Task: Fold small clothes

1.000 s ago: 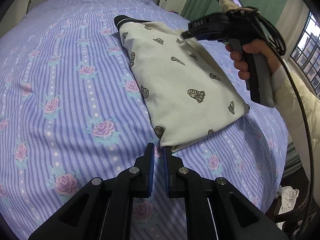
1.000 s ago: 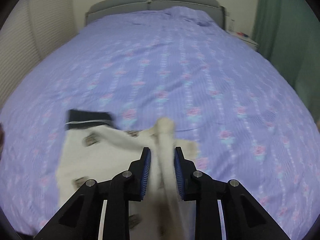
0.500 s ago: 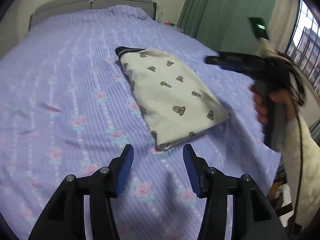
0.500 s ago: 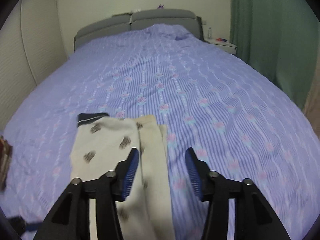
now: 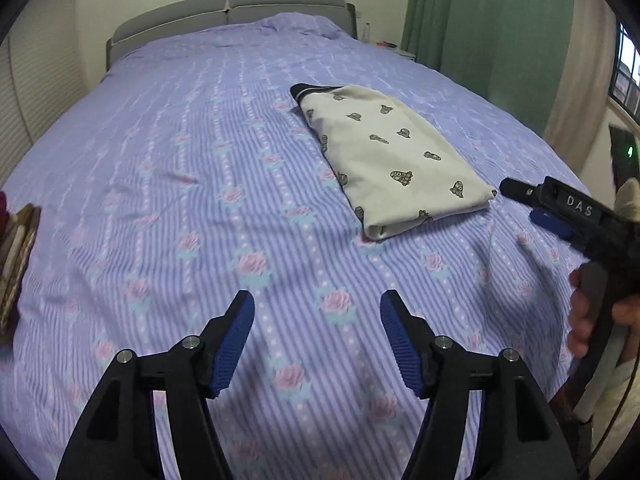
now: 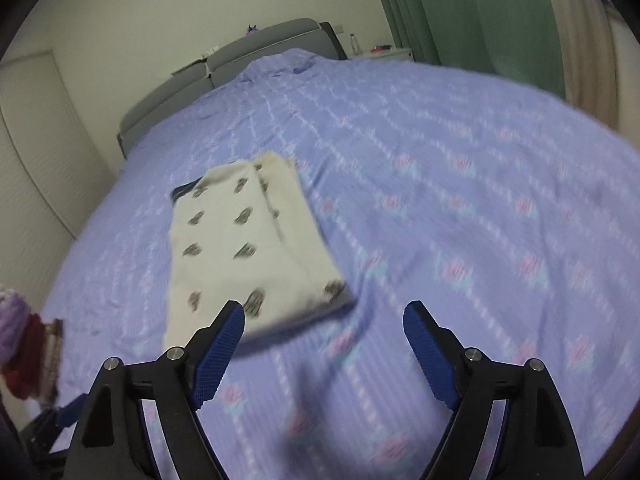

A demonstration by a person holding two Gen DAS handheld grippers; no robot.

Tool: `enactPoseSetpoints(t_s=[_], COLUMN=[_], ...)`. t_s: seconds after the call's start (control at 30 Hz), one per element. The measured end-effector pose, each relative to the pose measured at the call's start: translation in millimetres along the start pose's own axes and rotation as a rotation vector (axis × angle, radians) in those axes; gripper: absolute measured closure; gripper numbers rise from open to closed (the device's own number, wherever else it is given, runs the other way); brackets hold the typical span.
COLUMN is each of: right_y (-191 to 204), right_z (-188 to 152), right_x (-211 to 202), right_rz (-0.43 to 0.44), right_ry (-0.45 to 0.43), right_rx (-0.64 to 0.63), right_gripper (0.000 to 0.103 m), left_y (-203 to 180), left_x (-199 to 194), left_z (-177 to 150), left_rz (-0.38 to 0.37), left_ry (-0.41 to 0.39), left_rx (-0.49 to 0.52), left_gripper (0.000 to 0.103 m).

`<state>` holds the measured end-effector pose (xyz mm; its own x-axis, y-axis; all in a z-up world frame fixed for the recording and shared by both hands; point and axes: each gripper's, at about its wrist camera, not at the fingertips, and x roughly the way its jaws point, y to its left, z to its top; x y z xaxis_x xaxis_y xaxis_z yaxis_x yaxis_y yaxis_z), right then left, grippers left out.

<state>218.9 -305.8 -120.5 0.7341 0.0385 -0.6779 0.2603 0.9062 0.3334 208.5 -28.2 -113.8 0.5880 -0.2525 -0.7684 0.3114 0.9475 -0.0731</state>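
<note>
A cream garment point(image 5: 394, 160) with small dark prints and a dark waistband lies folded flat on the bed, ahead and right in the left wrist view. My left gripper point(image 5: 316, 306) hovers over the bedspread short of it, jaws opening, nothing between them. My right gripper point(image 6: 324, 314), jaws also opening and empty, is just this side of the same garment point(image 6: 244, 248), its left finger overlapping the near edge in the picture. In the left wrist view the right gripper point(image 5: 532, 204) sits at the right, held by a hand point(image 5: 600, 316).
The bed point(image 5: 200, 184) carries a purple striped floral spread and a grey headboard point(image 5: 228, 16). A stack of folded items point(image 5: 16, 256) sits at the left edge, with red and purple pieces point(image 6: 24, 344) among them. Green curtains point(image 5: 476, 28) hang on the right.
Both grippers went from shut to wide and let go of the garment, which now lies folded flat. Both pulled back from it, the right one swinging to the right with a roll.
</note>
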Motion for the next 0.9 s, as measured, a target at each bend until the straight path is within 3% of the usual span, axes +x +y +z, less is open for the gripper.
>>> enactPoseSetpoints(t_s=[0.13, 0.23, 0.57, 0.9], right_y=[-10, -9, 5, 4], right_z=[-14, -19, -15, -12], right_x=[15, 30, 59, 86], right_rz=[0.105, 0.117, 0.107, 0.111], right_ry=[0.025, 0.041, 0.057, 0.079], right_rx=[0.147, 0.199, 0.221, 0.217], right_gripper=[0.020, 0.020, 0.020, 0.020], left_y=[-3, -8, 4, 18], left_x=[-10, -11, 8, 13], left_z=[-7, -3, 45, 47], left_rz=[0.023, 0.072, 0.110, 0.106], left_ry=[-0.011, -0.027, -0.031, -0.023], left_rx=[0.008, 0.037, 0.012, -0.025], left_gripper=[0.036, 0.032, 0.031, 0.031])
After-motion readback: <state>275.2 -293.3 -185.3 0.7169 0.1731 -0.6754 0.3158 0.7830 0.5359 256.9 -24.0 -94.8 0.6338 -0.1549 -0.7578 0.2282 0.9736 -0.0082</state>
